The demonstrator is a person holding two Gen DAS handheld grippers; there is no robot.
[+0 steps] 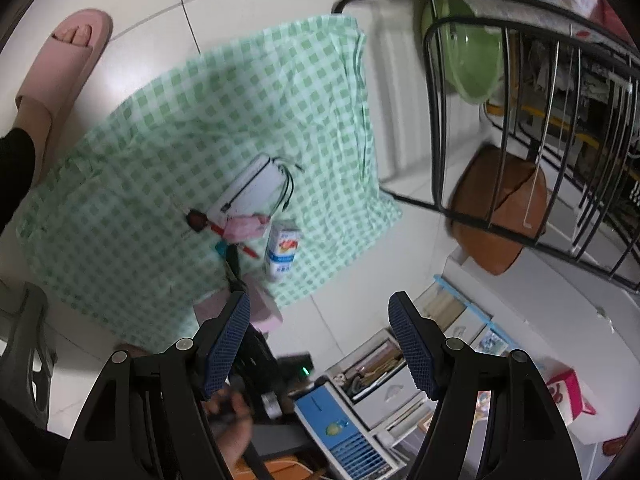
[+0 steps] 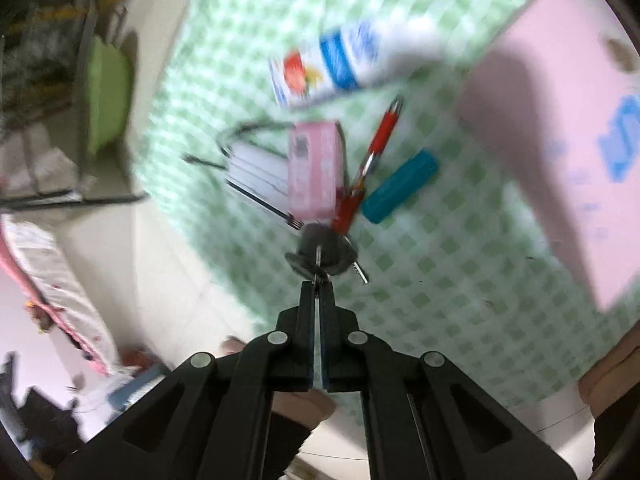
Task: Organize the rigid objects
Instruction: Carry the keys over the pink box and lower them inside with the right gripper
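Observation:
A green checked cloth lies on the floor with small objects on it. My right gripper is shut on a dark key bunch, held just above the cloth. Beyond it lie a red pen, a teal tube, a small pink box on a white power bank, and a white bottle. A big pink box lies at the right. My left gripper is open and empty, above the cloth's near edge. The left wrist view shows the power bank, bottle and pink box.
A black wire rack with a green basin and a brown pot stands at the right. Boxes and books crowd the floor in front. A foot in a pink slipper stands at the far left.

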